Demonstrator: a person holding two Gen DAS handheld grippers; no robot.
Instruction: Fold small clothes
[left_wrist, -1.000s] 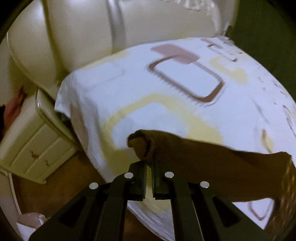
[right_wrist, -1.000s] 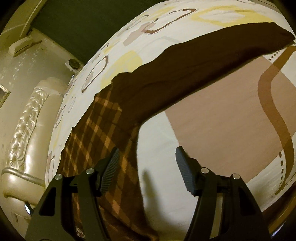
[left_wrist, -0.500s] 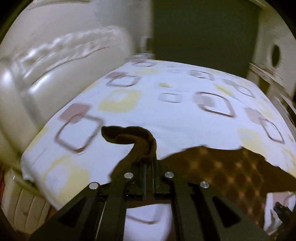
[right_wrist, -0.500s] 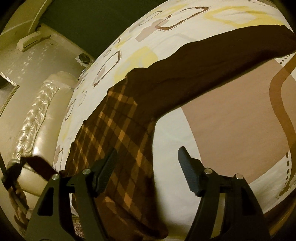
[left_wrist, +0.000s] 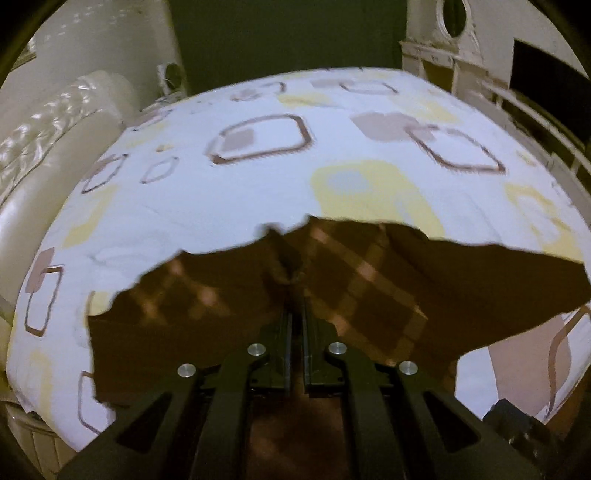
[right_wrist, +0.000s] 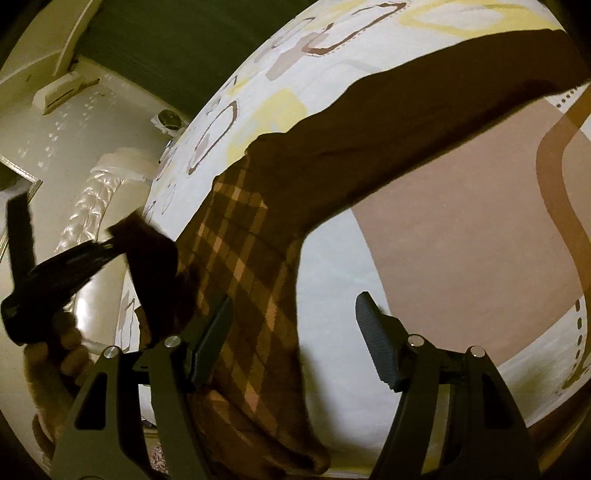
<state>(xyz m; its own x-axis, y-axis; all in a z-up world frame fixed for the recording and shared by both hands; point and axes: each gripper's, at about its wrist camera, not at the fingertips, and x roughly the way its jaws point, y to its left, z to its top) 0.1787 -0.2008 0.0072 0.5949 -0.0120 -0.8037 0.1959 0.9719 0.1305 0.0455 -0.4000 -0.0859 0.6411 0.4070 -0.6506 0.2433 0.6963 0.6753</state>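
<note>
A brown garment with a plaid body and plain brown sleeves lies on the patterned bed sheet. My left gripper is shut on the end of one sleeve and holds it over the plaid body. In the right wrist view the left gripper shows at the left with the sleeve end hanging from it. The other sleeve stretches flat toward the upper right. My right gripper stands open just above the plaid body's right edge, with nothing pressed between its pads.
A padded cream headboard runs along the bed's left side. White furniture stands past the far right corner. A person's hand grips the left tool. The sheet's near edge drops off below the garment.
My left gripper swept across the bed with the sleeve end, from the corner by the headboard to above the plaid body, rolling as it went. The right gripper's jaws widened slightly; it stayed put.
</note>
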